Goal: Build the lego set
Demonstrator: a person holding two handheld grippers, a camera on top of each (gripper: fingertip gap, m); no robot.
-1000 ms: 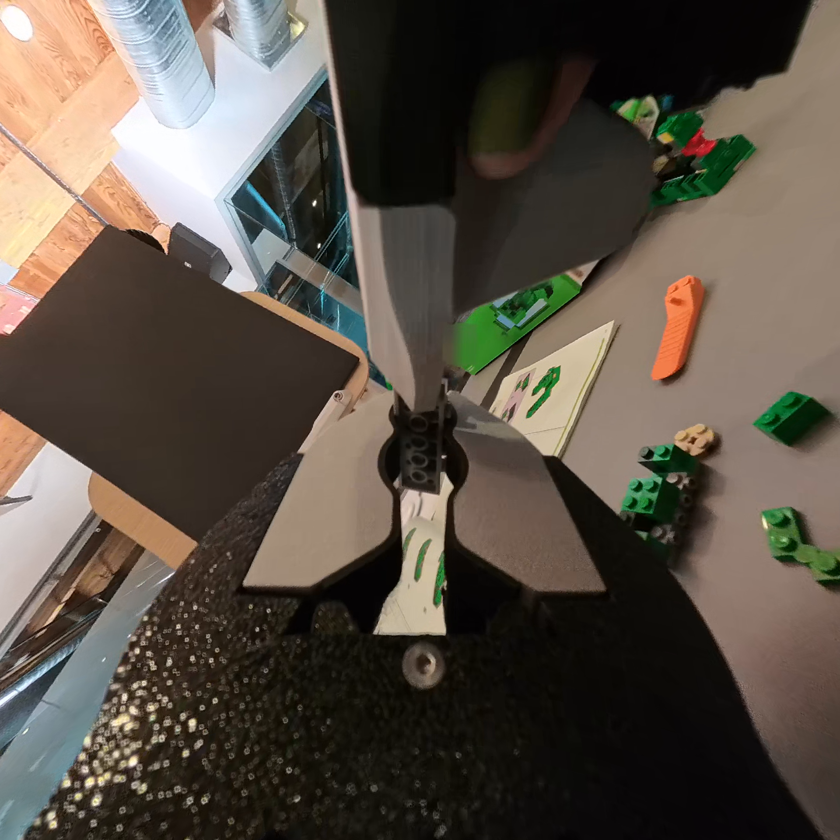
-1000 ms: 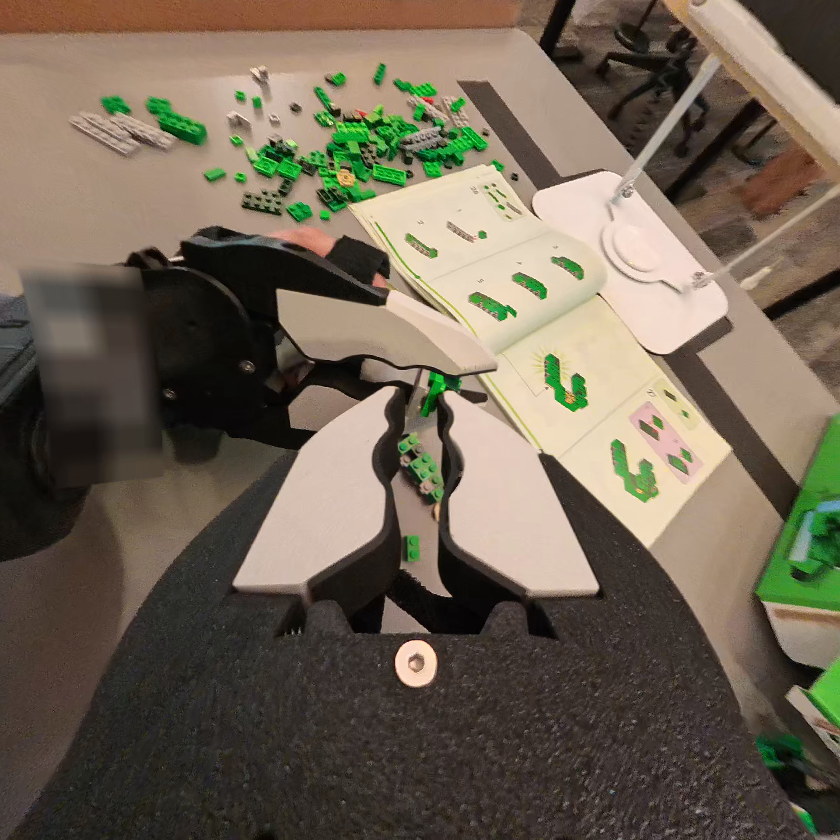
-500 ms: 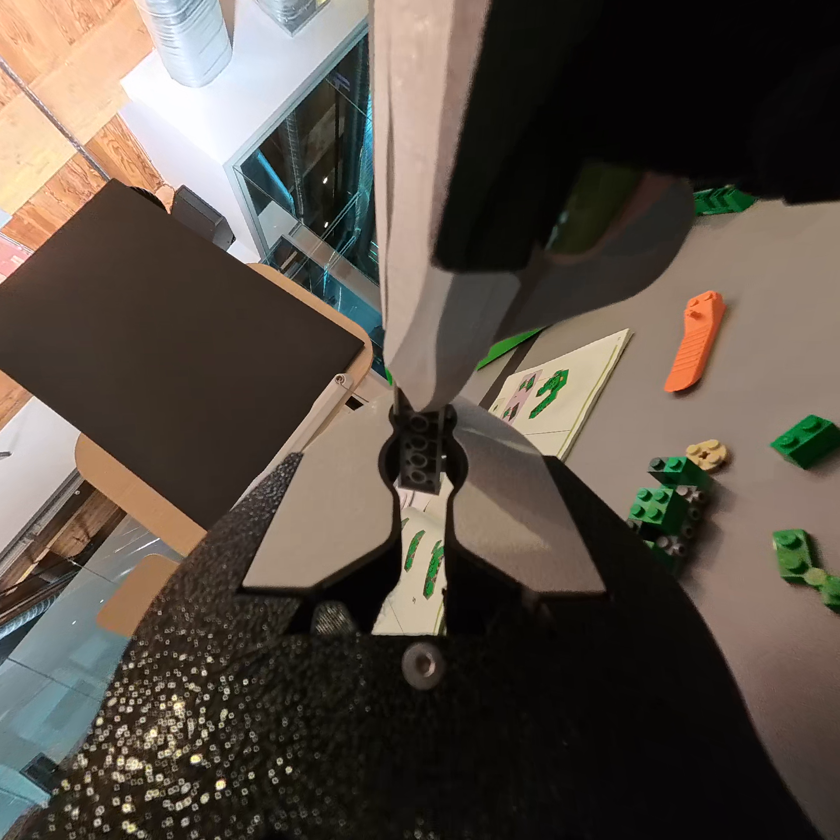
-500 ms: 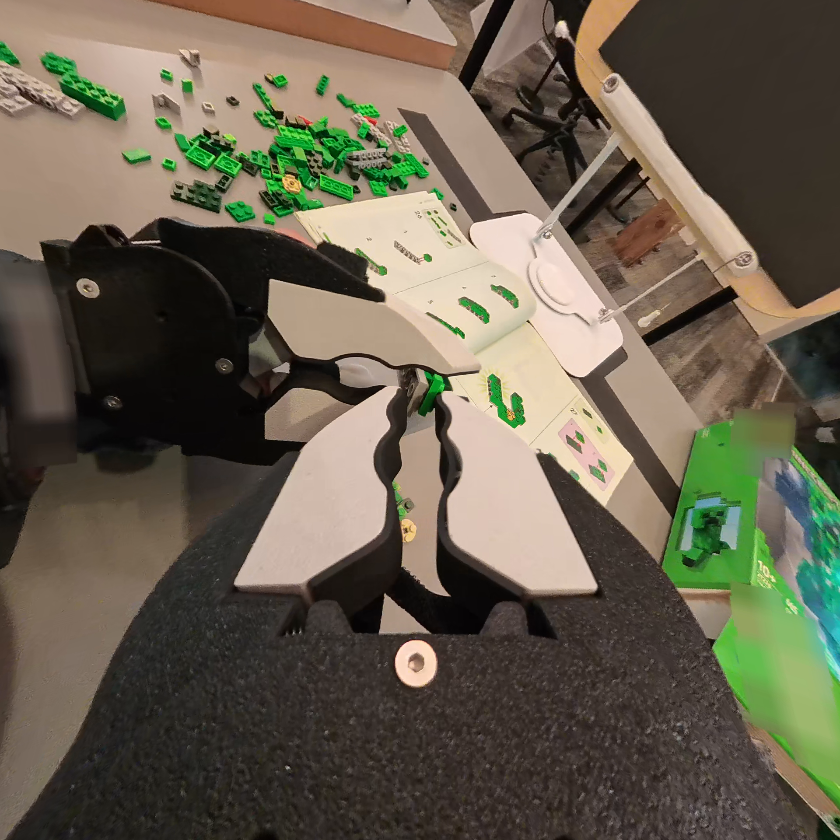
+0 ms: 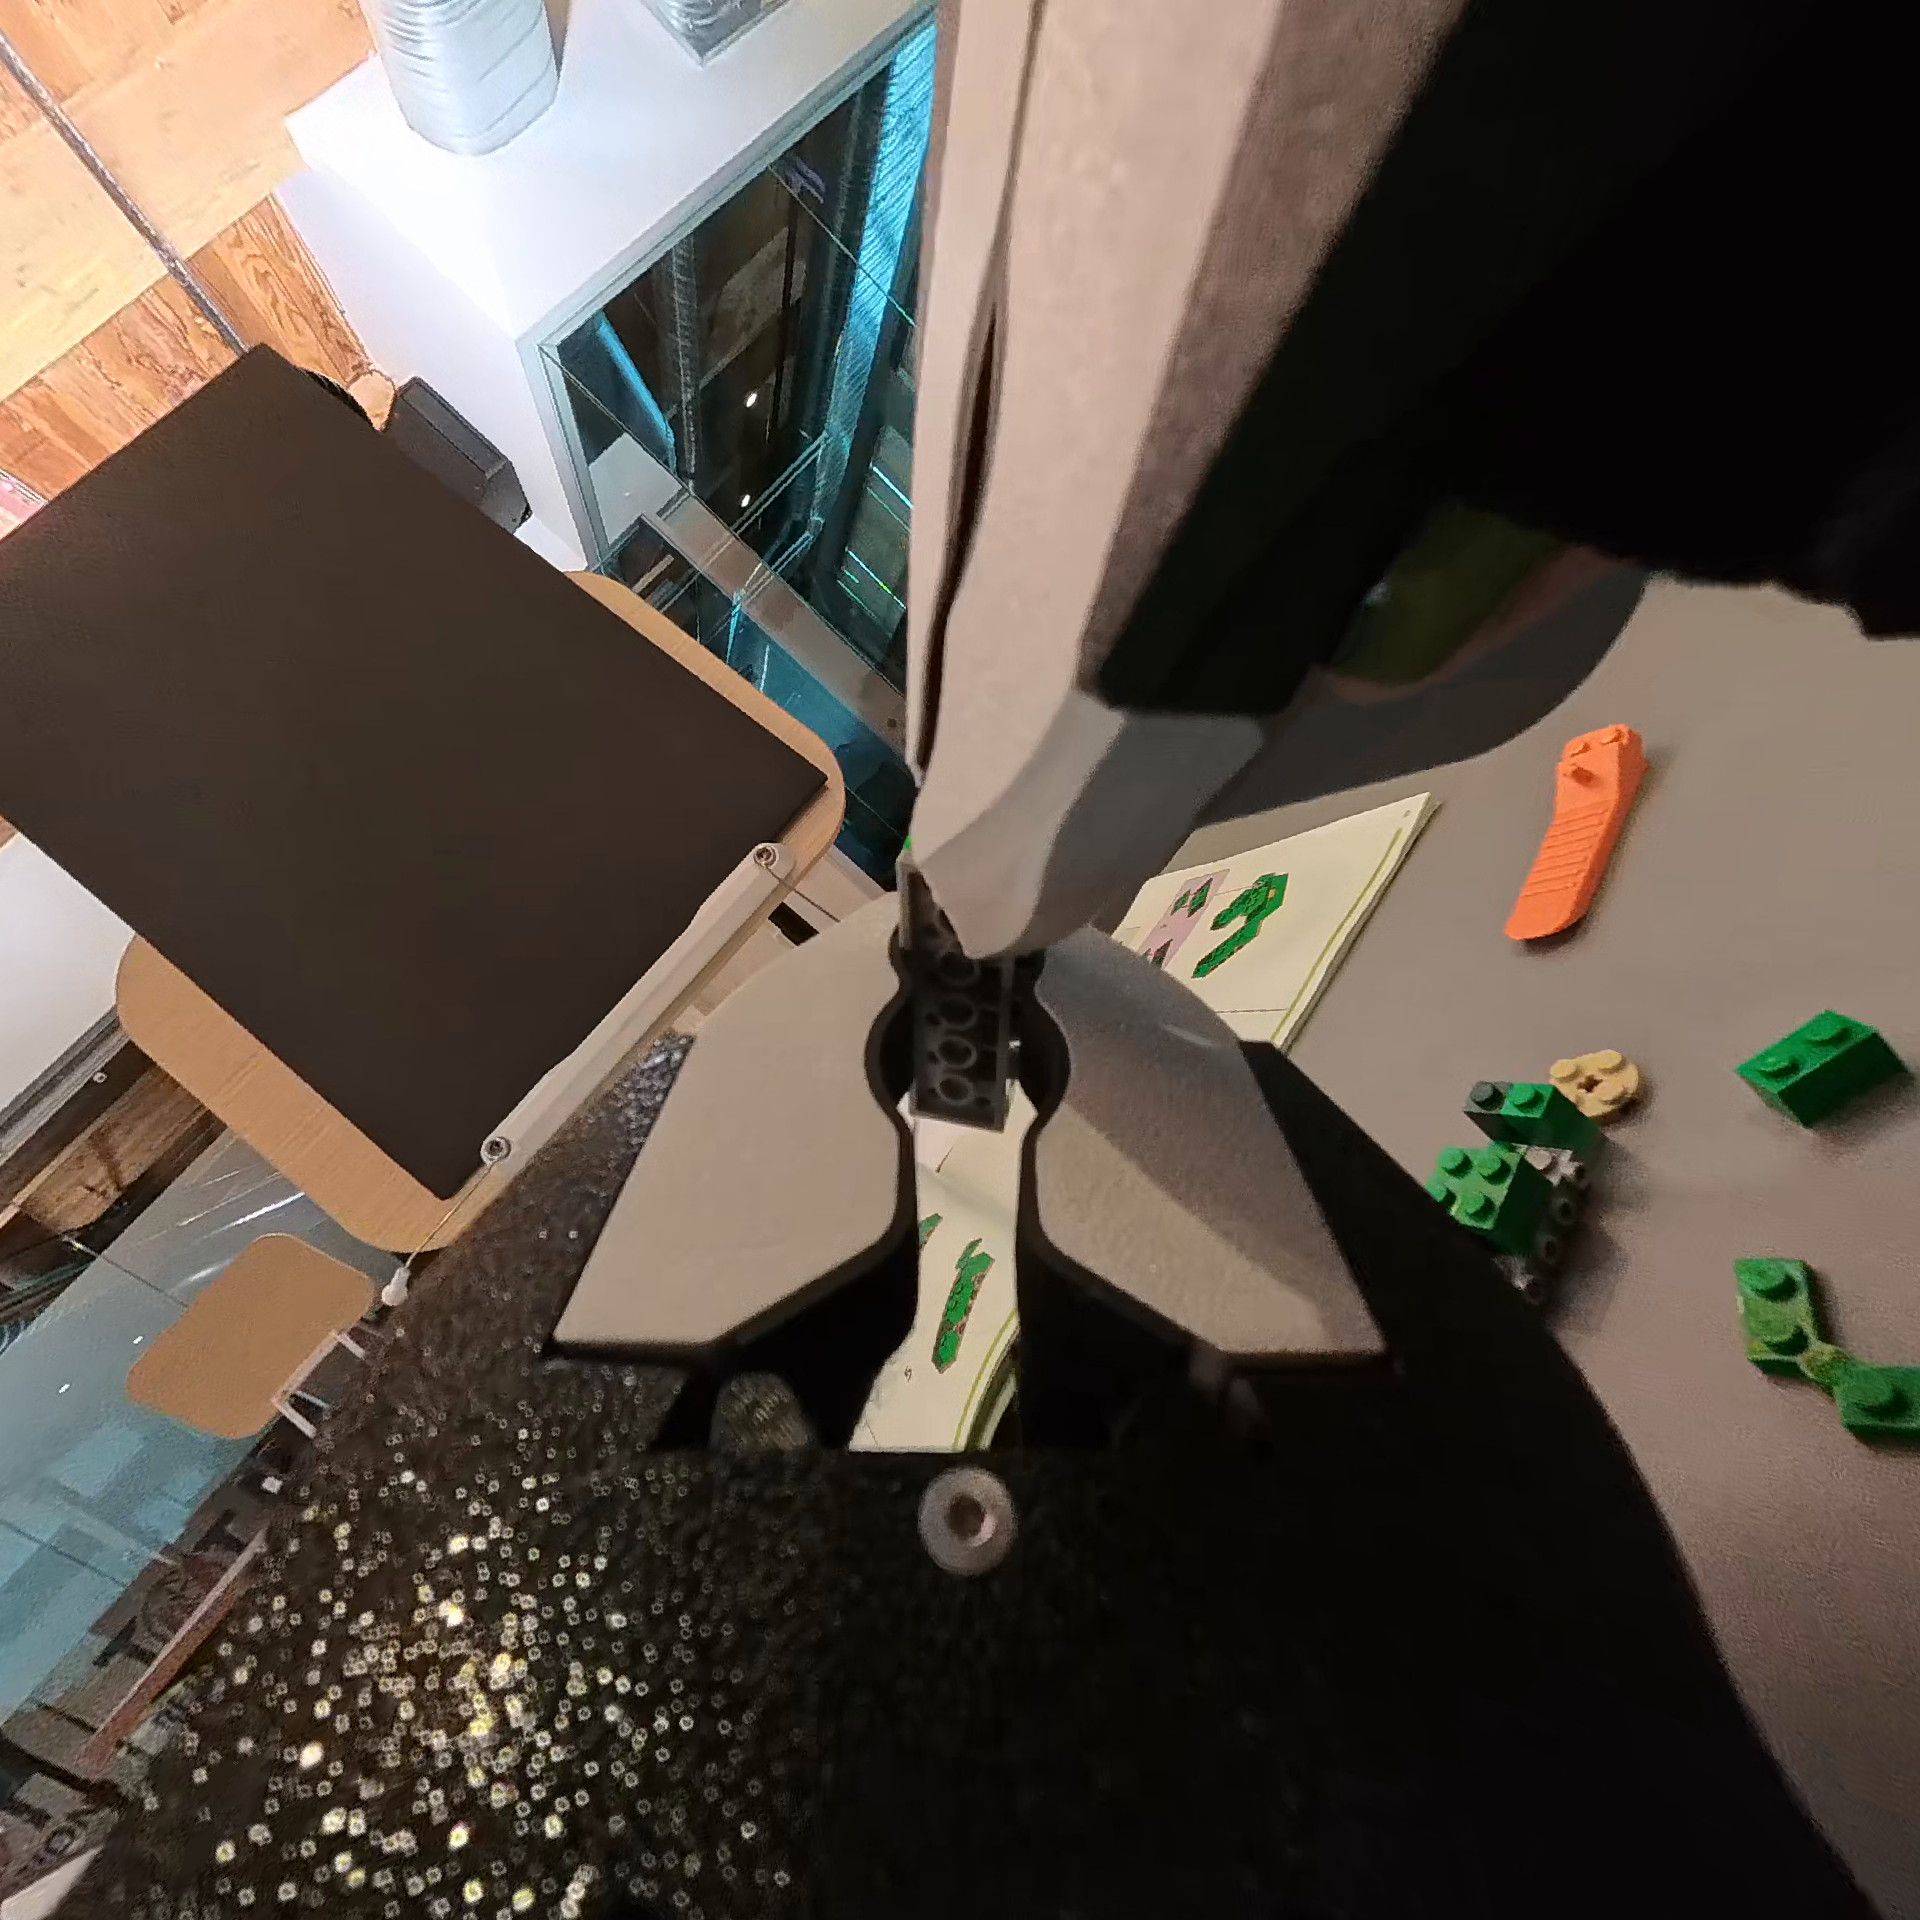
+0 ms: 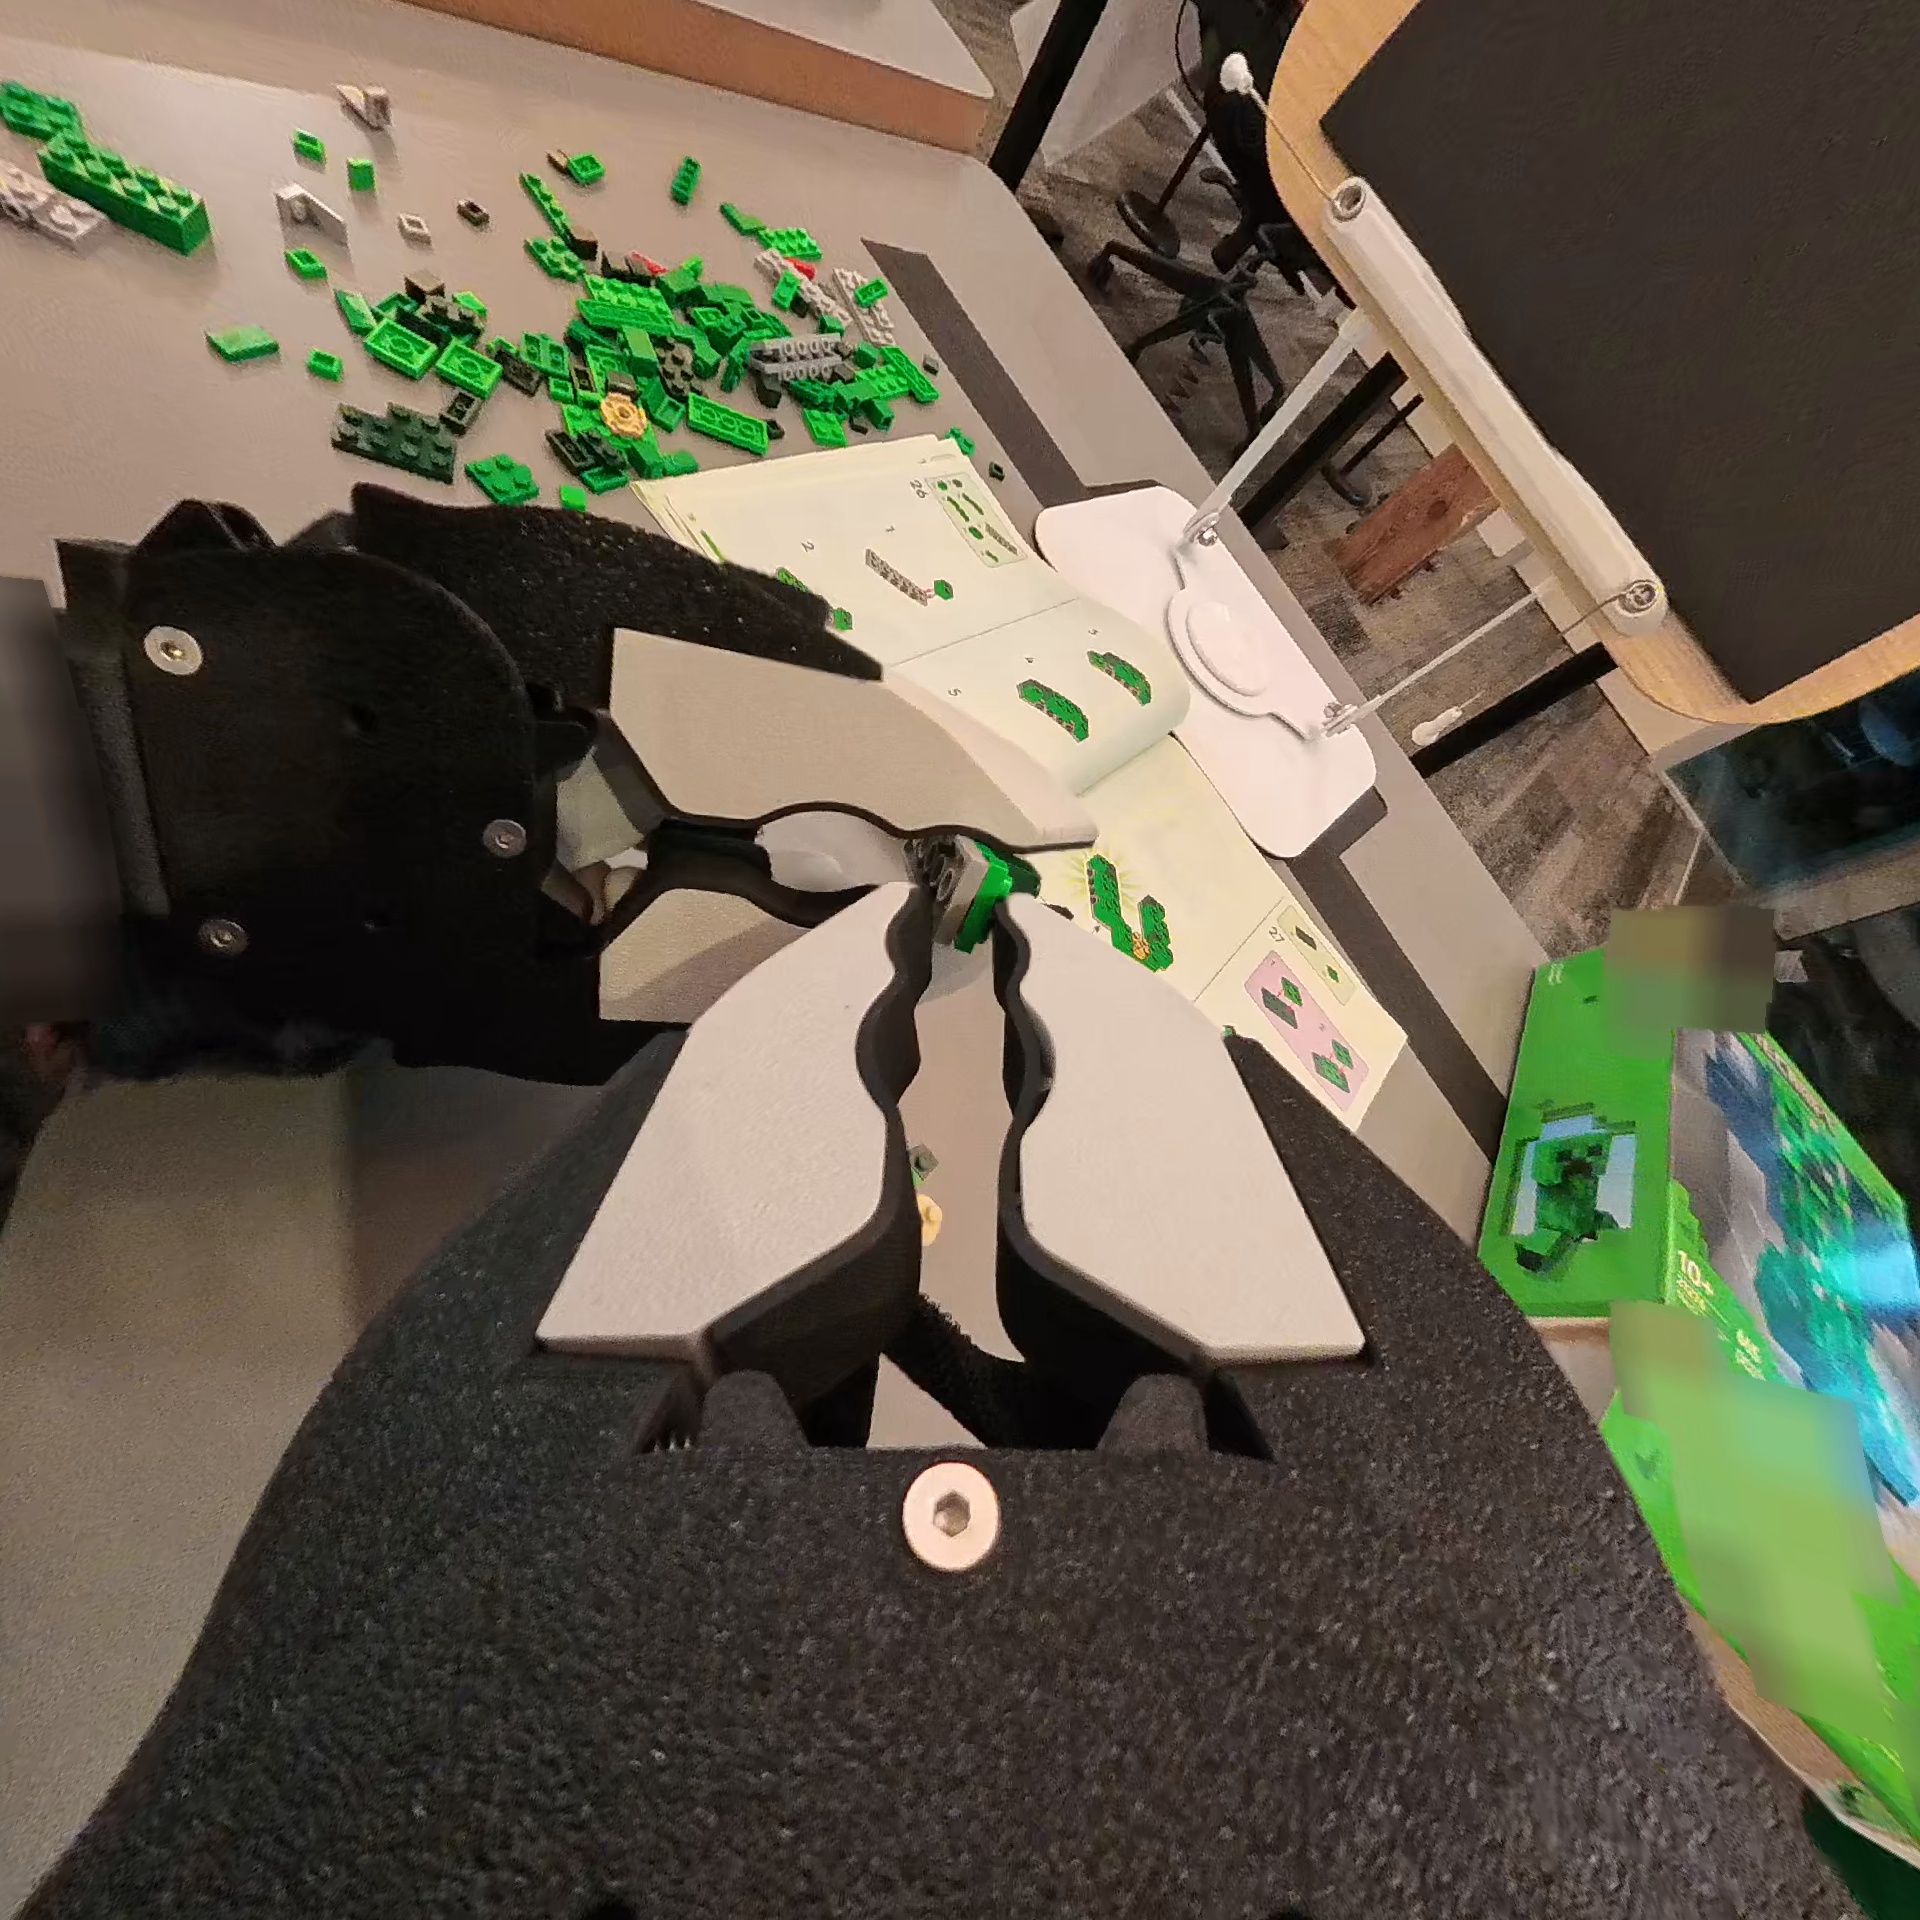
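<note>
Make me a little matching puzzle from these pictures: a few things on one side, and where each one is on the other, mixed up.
Things:
1. dark grey brick
2. small green piece
3. orange tool
4. open booklet

Places:
A. lying flat on the table, near the loose pile of bricks
B. pinched at the tips of the left gripper
C. lying alone on the grey table, past the booklet's corner
D. pinched at the tips of the right gripper

Pairs: 1-B, 2-D, 3-C, 4-A
</note>
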